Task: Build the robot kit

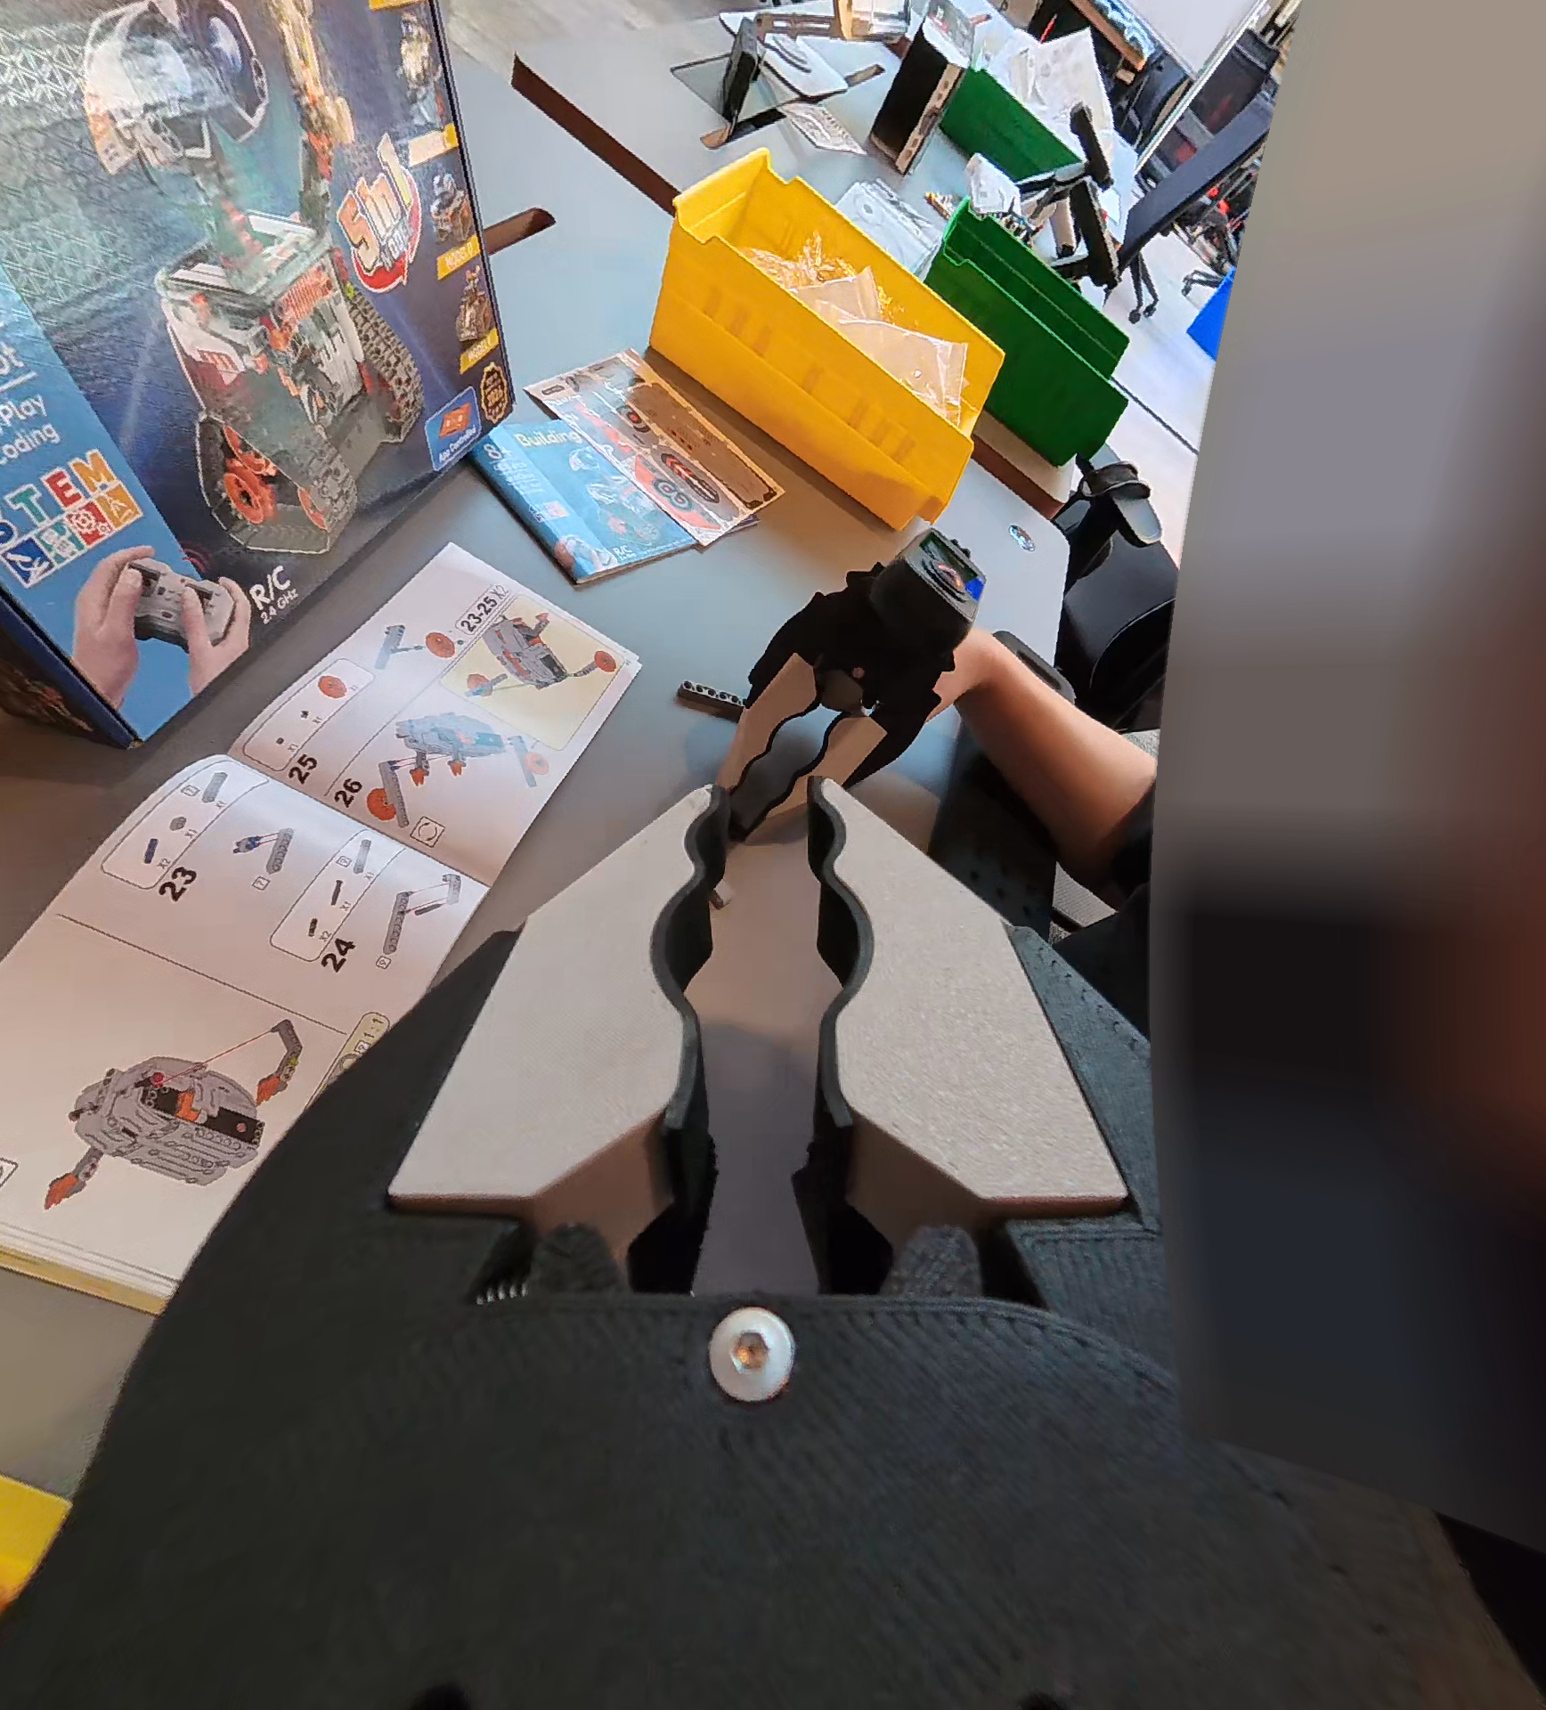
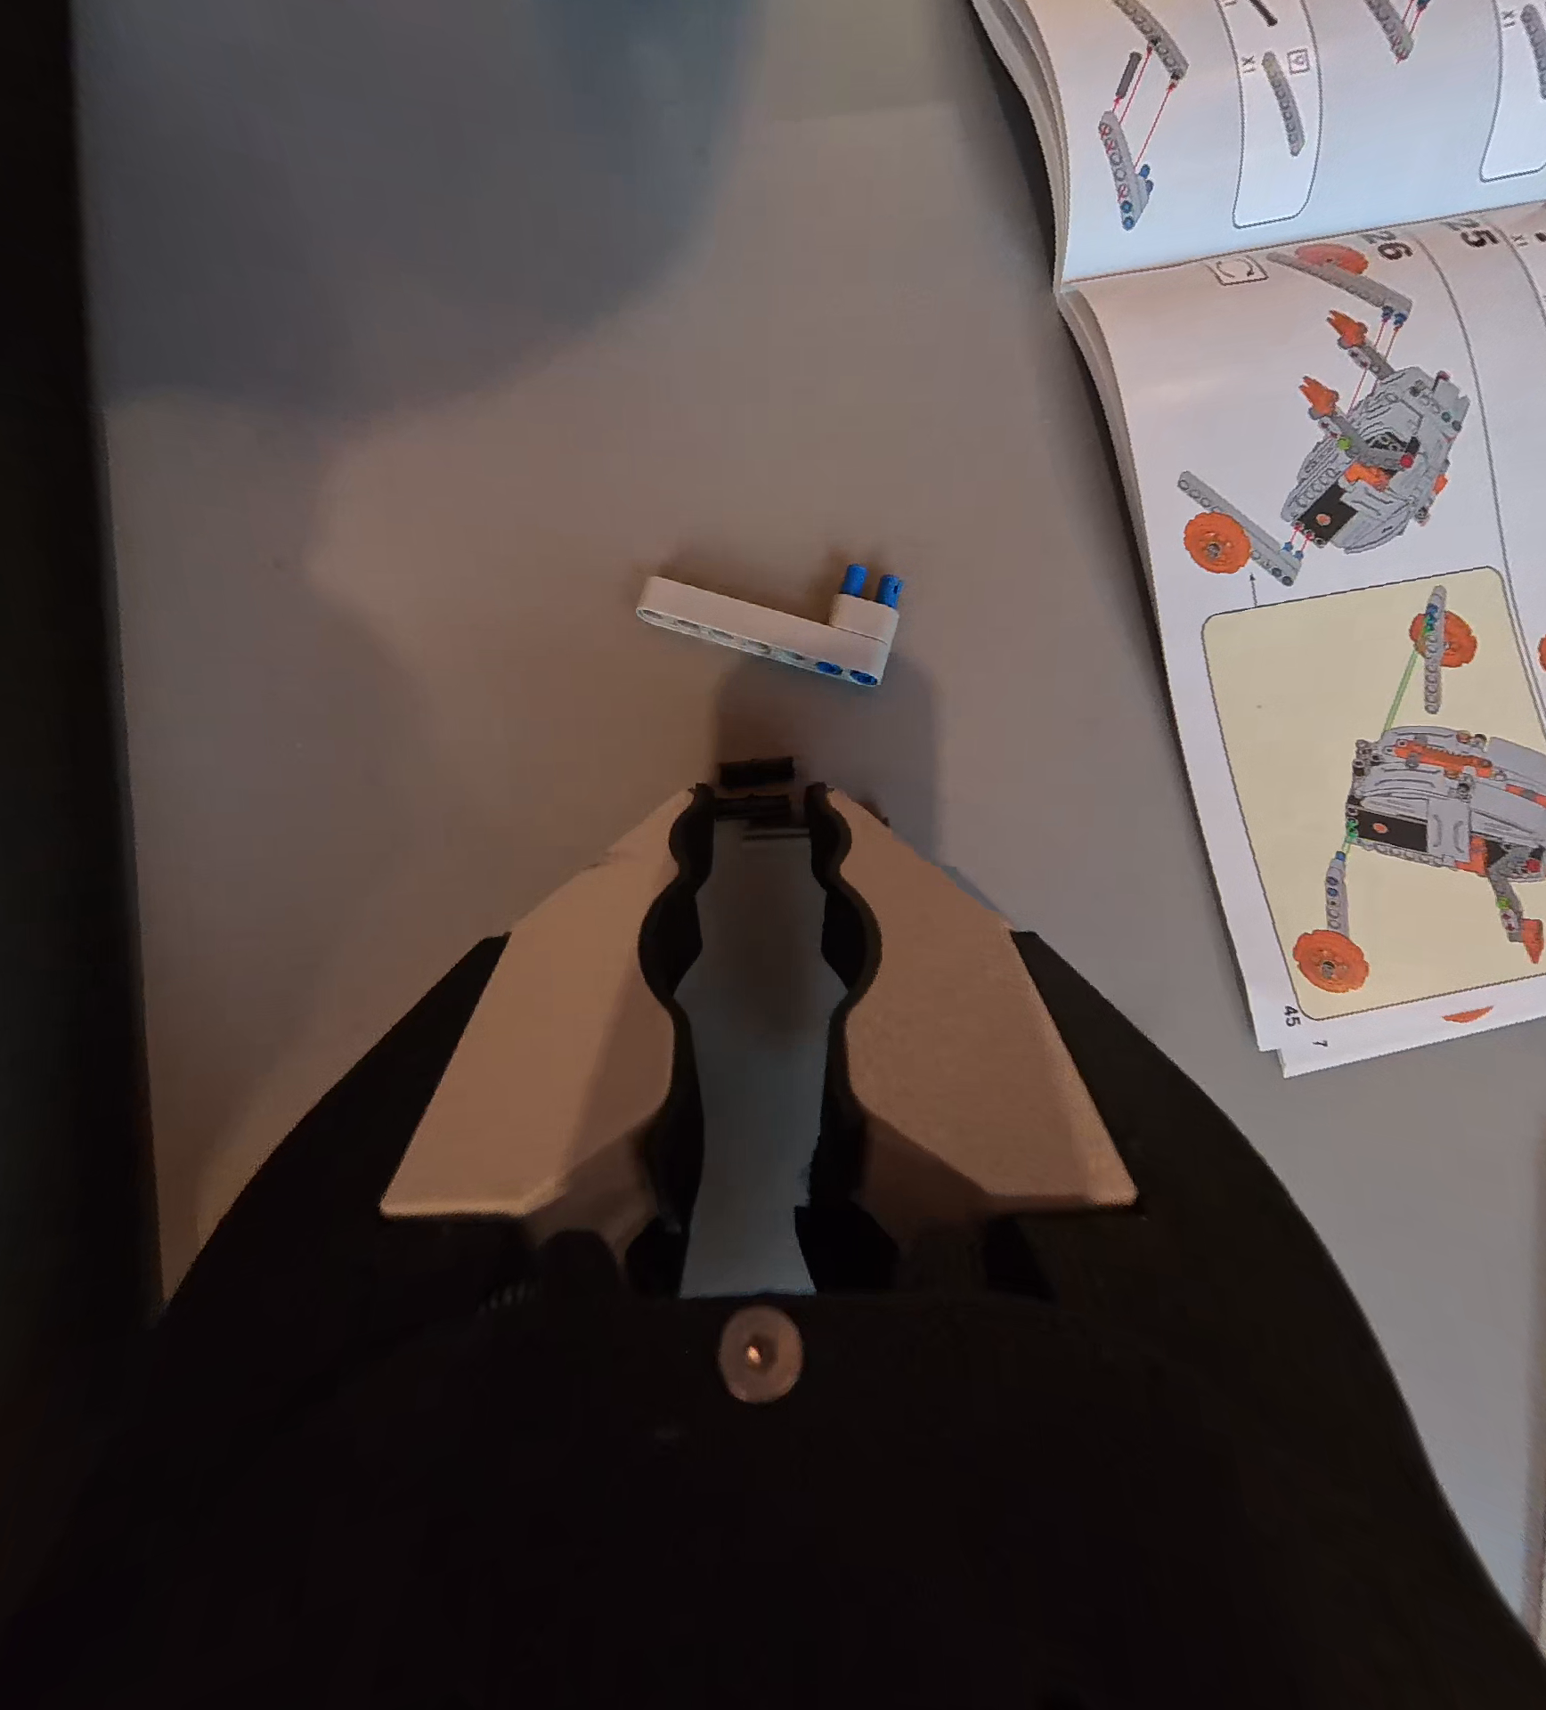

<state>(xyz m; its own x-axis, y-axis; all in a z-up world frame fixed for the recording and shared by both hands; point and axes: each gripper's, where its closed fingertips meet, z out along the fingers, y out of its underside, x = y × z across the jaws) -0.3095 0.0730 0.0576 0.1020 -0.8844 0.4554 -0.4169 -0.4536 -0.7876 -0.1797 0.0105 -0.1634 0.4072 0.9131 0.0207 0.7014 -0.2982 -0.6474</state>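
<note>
The grey surface (image 1: 677,592) carries everything here. Largest on it is a blue toy-kit box (image 1: 186,342) standing upright at the far left in the left wrist view, with an open instruction booklet (image 1: 288,888) lying flat just in front of it. Beyond that sit a yellow bin (image 1: 806,370) with clear plastic bags inside, a green bin (image 1: 1028,361) right beside it, and a small blue leaflet (image 1: 575,500) with a sticker sheet (image 1: 658,444) overlapping it.

The left claw (image 1: 765,805) hangs over the surface with its jaws a moderate way apart and nothing visibly held between them. Just past its tips is the right claw (image 1: 783,796), held by a person's arm (image 1: 1056,768) and pointing down at the surface; a dark studded beam (image 1: 709,699) lies near it.

In the right wrist view, the right claw (image 2: 755,800) is likewise partly open, its tips low over the surface. Small black pins (image 2: 755,786) lie between and just ahead of its tips; whether the jaws touch them cannot be told. A little farther ahead, apart from the claw, lies a light grey L-shaped beam (image 2: 765,634) with two blue pegs (image 2: 871,588) standing up from its short end. The open booklet (image 2: 1361,574) lies well off to the right
</note>
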